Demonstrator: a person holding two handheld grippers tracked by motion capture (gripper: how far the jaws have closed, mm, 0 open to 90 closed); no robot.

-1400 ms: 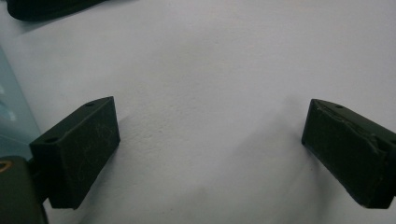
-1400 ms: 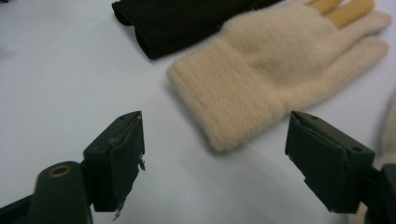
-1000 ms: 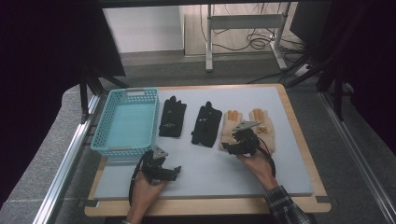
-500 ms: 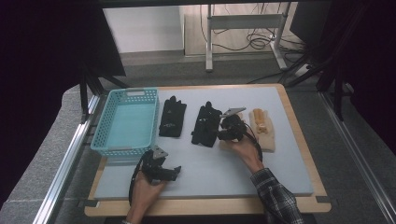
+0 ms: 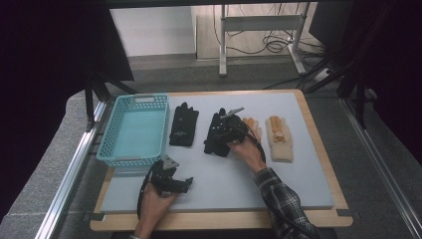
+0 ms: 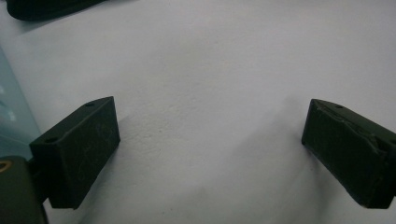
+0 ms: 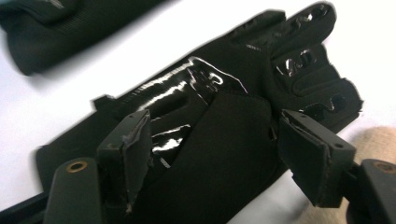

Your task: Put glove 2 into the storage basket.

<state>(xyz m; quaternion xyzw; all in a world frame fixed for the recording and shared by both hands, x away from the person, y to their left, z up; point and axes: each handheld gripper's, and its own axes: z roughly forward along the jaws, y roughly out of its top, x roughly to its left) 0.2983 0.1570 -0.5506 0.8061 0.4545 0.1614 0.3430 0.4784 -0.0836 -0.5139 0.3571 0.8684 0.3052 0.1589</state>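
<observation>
Right hand-held gripper [image 5: 225,130] sits over the second black glove [image 5: 217,135], which lies flat on the worktop [image 5: 298,174] near the middle, toward the far edge. In the right gripper view the same glove [image 7: 224,140] runs between the two jaws, its glossy patch just beside the left jaw, its fingers pointing up and to the right. The jaws have just been opening; they stand wide on either side of the glove and the pads do not press on it.

First black glove [image 5: 183,124] lies just to the left, apart from it, next to the blue basket [image 5: 112,149] at the far left corner. A tan glove [image 5: 279,138] lies to the right; another tan one [image 5: 252,125] is partly under the right hand.

No writing or brand is legible on either glove.

Right forearm, plaid sleeve, reaches in from the near edge, angled left. Left hand-held gripper [image 5: 171,180] rests low near the near left corner, jaws wide apart over bare worktop, nothing between them [image 6: 210,140].
</observation>
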